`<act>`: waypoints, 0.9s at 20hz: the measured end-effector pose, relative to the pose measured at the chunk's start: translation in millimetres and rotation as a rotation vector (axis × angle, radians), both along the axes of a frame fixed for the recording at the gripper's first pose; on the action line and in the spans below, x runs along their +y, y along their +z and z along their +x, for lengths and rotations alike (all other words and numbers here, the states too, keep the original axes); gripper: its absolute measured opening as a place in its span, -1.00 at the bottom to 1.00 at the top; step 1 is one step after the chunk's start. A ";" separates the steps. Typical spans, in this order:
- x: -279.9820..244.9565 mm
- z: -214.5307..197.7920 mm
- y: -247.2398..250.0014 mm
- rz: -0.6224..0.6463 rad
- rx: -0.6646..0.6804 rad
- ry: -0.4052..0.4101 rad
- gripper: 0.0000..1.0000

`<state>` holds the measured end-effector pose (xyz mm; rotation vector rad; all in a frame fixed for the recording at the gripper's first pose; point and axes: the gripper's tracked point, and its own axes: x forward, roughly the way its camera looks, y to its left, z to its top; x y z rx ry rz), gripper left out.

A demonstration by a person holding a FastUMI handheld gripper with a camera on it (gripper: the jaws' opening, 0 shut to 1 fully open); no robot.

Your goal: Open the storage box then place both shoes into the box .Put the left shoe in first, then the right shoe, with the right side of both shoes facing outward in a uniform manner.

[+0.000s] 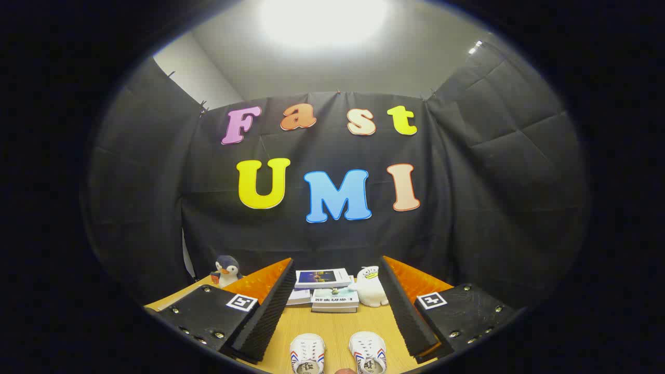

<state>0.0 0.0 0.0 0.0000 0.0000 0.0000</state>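
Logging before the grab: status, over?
Gripper open, holding nothing. Two shoes side by side on the table, between the fingers. Books and plush toys beyond; nothing between gripper and shoes.

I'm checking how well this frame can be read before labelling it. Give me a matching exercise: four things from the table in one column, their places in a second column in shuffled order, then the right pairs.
Things
1. pair of white shoes
2. penguin toy
3. white duck toy
4. stack of books

Places
A. beyond the fingers, between the two plush toys
B. beside the outer face of the left finger, at the table's far end
C. between the open fingers of the gripper, nearest the camera
D. just inside the right finger, beside the books

Pairs: 1-C, 2-B, 3-D, 4-A
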 end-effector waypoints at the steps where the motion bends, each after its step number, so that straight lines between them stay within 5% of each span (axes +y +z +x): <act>1: 0.5 -0.1 -0.4 -0.001 -0.002 0.004 0.92; 18: 16.2 -7.2 -5.4 0.056 0.005 0.062 0.92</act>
